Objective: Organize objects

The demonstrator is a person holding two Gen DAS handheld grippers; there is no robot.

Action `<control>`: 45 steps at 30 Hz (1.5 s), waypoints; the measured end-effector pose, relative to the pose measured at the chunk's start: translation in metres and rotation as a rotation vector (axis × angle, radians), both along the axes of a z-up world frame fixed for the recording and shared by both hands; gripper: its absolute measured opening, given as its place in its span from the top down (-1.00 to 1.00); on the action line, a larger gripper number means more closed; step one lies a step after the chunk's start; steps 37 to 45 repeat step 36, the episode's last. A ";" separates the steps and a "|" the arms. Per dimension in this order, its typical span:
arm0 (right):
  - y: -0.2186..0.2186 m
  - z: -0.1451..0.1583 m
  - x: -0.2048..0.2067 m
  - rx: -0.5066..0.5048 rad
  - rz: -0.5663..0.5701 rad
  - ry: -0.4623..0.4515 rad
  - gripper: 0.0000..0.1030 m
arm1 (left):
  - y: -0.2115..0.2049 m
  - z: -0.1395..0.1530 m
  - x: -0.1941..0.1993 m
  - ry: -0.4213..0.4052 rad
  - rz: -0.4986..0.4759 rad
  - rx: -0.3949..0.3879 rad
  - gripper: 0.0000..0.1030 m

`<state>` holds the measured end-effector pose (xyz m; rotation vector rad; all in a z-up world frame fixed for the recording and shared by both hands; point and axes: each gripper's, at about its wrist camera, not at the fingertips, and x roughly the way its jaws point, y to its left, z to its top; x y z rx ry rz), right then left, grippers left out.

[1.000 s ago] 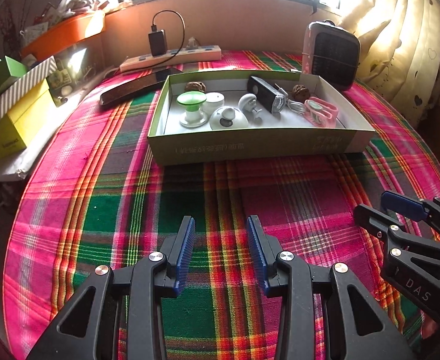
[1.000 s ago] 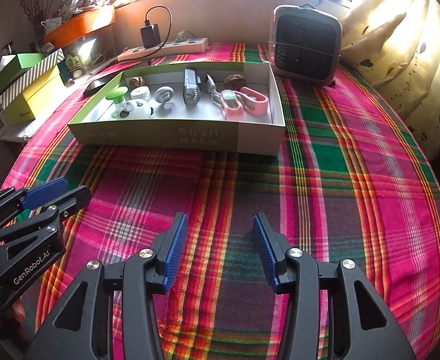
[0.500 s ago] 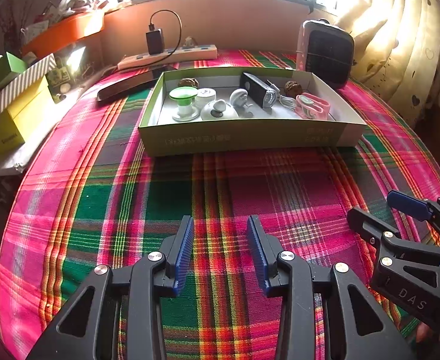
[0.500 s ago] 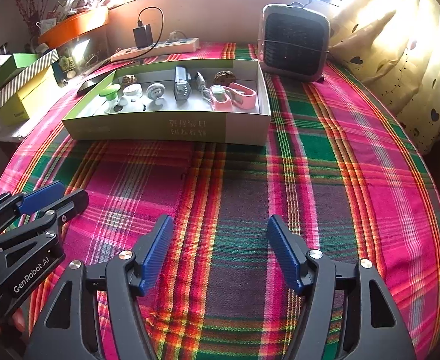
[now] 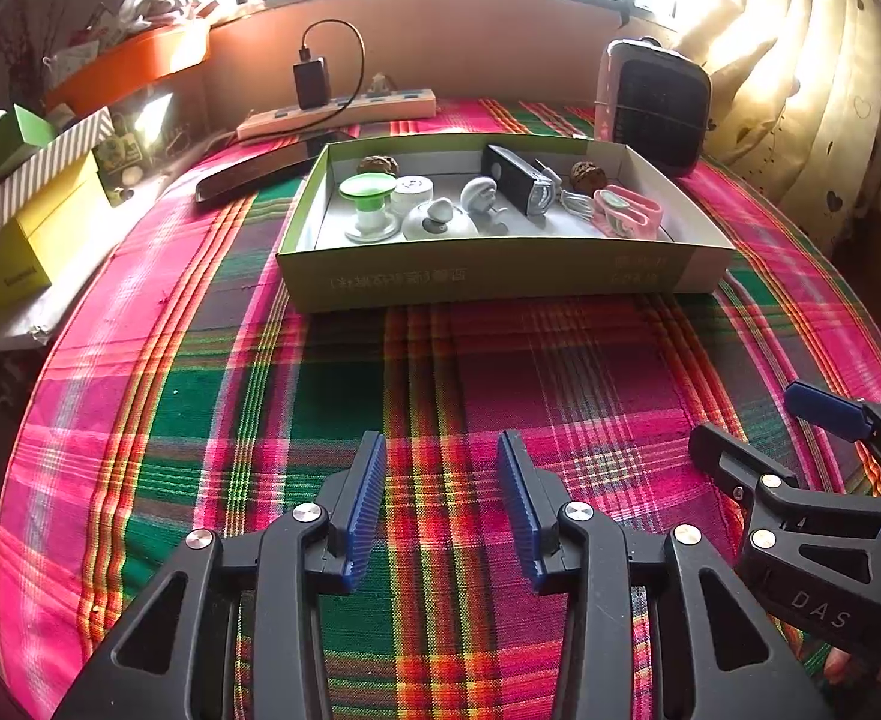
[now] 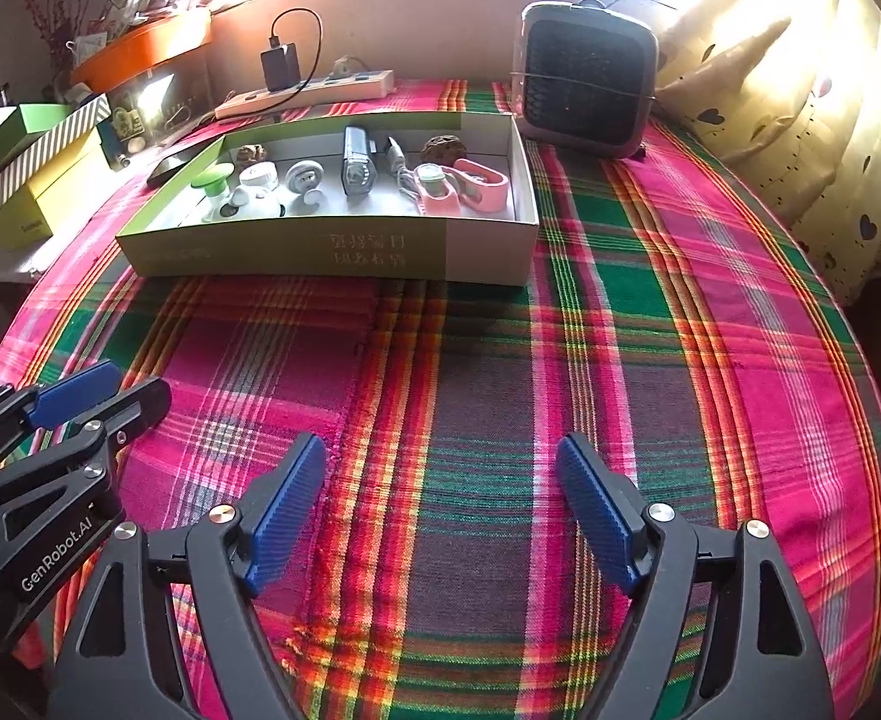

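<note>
we hold the left gripper [image 5: 440,504] partly apart and the right gripper [image 6: 440,510], just opened wide, both empty over the plaid cloth [image 6: 500,360], since the box [image 6: 332,252] already contains the items.

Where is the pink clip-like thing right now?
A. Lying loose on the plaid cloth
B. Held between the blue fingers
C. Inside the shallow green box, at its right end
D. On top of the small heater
C: the pink clip lies inside the green box at its right end, apart from both pairs of fingers.
</note>
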<state>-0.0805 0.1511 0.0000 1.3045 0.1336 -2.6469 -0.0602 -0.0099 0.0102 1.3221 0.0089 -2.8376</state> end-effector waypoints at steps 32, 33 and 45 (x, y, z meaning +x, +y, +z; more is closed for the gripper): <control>0.000 0.000 -0.001 0.000 0.000 0.000 -0.55 | -0.001 0.000 0.000 -0.001 0.000 0.000 0.20; 0.000 0.000 -0.001 0.000 0.000 0.000 -0.55 | -0.001 0.000 0.000 -0.001 0.000 0.000 0.20; 0.000 0.000 -0.001 0.000 0.000 0.000 -0.55 | -0.001 0.000 0.000 -0.001 0.000 0.000 0.19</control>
